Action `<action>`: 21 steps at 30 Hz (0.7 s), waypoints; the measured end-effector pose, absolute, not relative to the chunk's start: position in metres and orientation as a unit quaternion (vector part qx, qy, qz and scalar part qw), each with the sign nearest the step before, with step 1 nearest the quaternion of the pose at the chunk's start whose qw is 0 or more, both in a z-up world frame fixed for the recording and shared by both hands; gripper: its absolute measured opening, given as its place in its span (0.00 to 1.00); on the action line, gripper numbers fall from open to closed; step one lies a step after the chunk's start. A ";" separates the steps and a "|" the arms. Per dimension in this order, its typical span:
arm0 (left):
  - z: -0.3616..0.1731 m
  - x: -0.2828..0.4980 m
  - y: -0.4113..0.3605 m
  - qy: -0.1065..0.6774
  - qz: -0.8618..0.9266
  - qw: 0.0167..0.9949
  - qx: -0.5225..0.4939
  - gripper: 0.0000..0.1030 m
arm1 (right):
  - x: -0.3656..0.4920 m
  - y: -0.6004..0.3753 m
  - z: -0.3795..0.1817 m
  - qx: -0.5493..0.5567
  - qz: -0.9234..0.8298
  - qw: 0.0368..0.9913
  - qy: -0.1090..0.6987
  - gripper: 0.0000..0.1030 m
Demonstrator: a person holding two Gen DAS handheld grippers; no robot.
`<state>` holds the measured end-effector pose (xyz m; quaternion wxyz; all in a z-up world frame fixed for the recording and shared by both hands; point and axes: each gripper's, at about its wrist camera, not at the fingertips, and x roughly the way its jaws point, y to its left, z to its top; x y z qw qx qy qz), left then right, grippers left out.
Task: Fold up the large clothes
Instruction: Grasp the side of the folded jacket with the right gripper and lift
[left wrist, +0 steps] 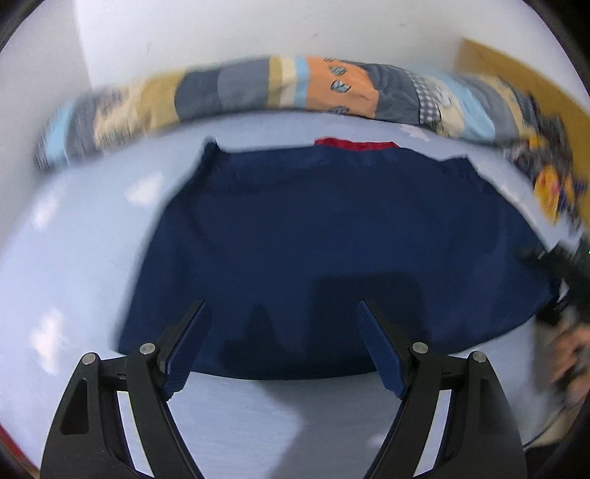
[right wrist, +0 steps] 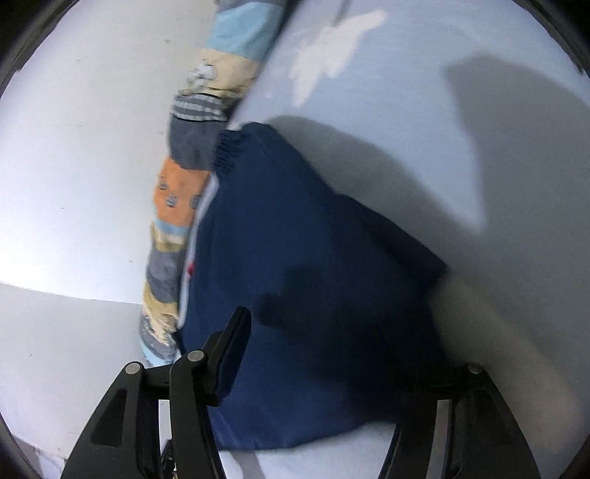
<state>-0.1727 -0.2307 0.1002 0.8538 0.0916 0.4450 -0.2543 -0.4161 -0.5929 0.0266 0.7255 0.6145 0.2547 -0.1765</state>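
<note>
Navy garment point(left wrist: 332, 239) flat on bed; left hand-held gripper point(left wrist: 284, 331) released; right hand-held gripper point(right wrist: 332, 350) jaws apart, ungripped.

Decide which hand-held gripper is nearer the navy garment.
Right. The right hand-held gripper straddles the navy garment's edge; the left hand-held gripper hovers open above its near hem.

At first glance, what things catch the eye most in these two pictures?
The dark navy garment dominates, spread flat on the pale blue sheet, with a red strip at its far edge. Behind it a patchwork quilt lies rolled along the white wall. The open left gripper hangs over the garment's near hem.
</note>
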 end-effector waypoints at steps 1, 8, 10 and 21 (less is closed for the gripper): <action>0.097 -0.168 -0.233 0.457 -0.255 0.849 0.073 0.79 | -0.409 -0.595 0.028 0.606 -0.169 0.735 0.253 0.40; 0.069 -0.153 -0.284 0.487 -0.254 0.836 0.023 0.79 | -0.399 -0.588 0.058 0.582 -0.157 0.764 0.229 0.12; 0.062 -0.156 -0.303 0.487 -0.260 0.834 0.024 0.79 | -0.400 -0.584 0.072 0.566 -0.150 0.779 0.224 0.12; 0.042 -0.165 -0.323 0.441 -0.169 0.880 0.049 0.90 | -0.394 -0.564 0.104 0.528 -0.107 0.817 0.207 0.11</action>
